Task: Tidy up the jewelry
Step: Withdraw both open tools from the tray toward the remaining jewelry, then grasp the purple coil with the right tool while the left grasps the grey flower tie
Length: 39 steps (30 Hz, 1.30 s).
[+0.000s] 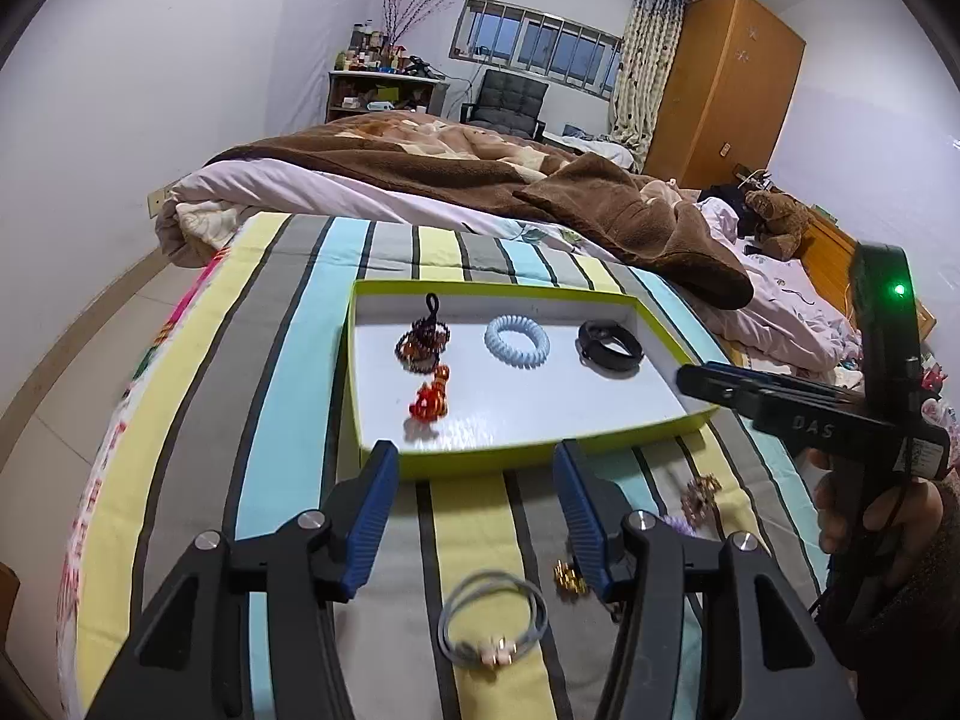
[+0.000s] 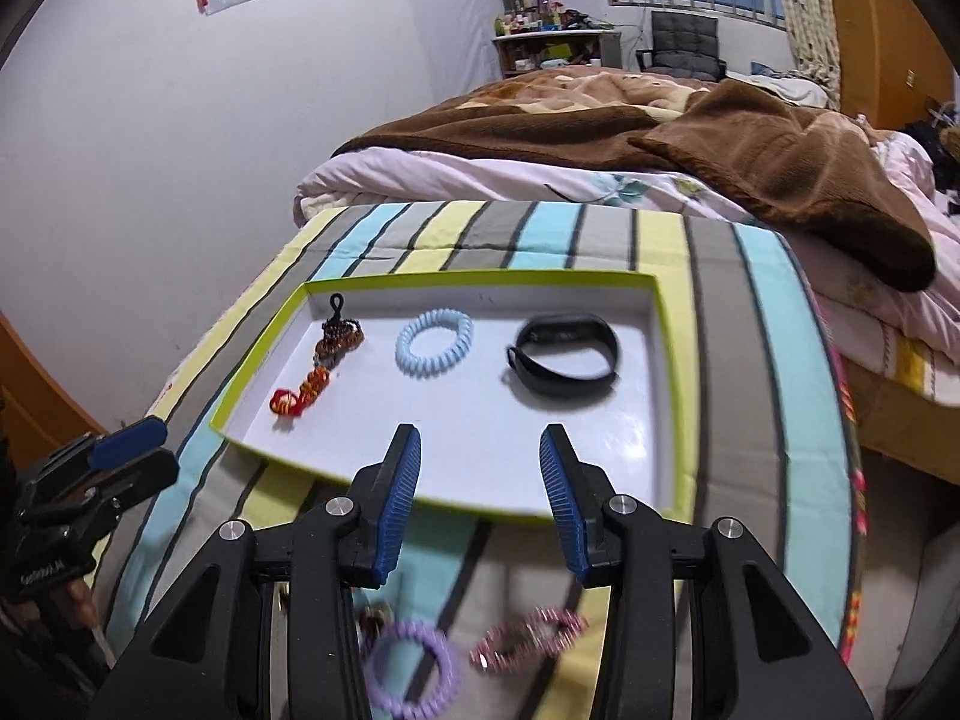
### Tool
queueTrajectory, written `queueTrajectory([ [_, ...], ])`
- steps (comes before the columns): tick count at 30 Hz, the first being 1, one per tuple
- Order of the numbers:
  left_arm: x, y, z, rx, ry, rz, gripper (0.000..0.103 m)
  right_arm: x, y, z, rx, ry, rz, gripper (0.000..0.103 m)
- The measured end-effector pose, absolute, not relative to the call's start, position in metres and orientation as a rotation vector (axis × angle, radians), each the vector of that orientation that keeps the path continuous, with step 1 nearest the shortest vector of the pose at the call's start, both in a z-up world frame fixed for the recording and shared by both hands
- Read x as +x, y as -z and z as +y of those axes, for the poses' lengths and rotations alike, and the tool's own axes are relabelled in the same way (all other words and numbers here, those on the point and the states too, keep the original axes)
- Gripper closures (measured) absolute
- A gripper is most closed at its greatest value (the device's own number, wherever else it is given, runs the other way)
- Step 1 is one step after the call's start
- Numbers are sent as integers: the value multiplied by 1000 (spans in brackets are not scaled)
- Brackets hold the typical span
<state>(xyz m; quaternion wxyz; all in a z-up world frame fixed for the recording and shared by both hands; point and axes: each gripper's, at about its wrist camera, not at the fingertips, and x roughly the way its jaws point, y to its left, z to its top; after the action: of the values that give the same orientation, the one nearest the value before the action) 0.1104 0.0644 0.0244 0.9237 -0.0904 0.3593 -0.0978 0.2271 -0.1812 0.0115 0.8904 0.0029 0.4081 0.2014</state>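
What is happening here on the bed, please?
A person with two handheld grippers is sorting jewelry into a green-edged tray. A beaded piece, blue coil tie and black band already lie inside. The left gripper and right gripper are open and empty. A grey hair tie, purple coil and pink piece wait outside.

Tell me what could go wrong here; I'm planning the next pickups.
1. The purple coil and pink clip lie close together under the open right tongs; a grab might catch both.
2. The grey hair tie lies flat on soft bedding; the open left tongs may pinch fabric.
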Motion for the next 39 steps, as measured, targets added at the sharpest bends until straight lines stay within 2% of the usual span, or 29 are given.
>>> queueTrajectory([
  [15, 48, -6, 89, -271, 158, 747, 45, 156, 12, -232, 116, -306, 855, 60],
  [36, 6, 12, 109, -315, 147, 749, 45, 139, 46, -170, -55, -330, 931, 61],
  [39, 2, 13, 108, -322, 147, 743, 45, 137, 48, -165, -111, -277, 923, 77],
])
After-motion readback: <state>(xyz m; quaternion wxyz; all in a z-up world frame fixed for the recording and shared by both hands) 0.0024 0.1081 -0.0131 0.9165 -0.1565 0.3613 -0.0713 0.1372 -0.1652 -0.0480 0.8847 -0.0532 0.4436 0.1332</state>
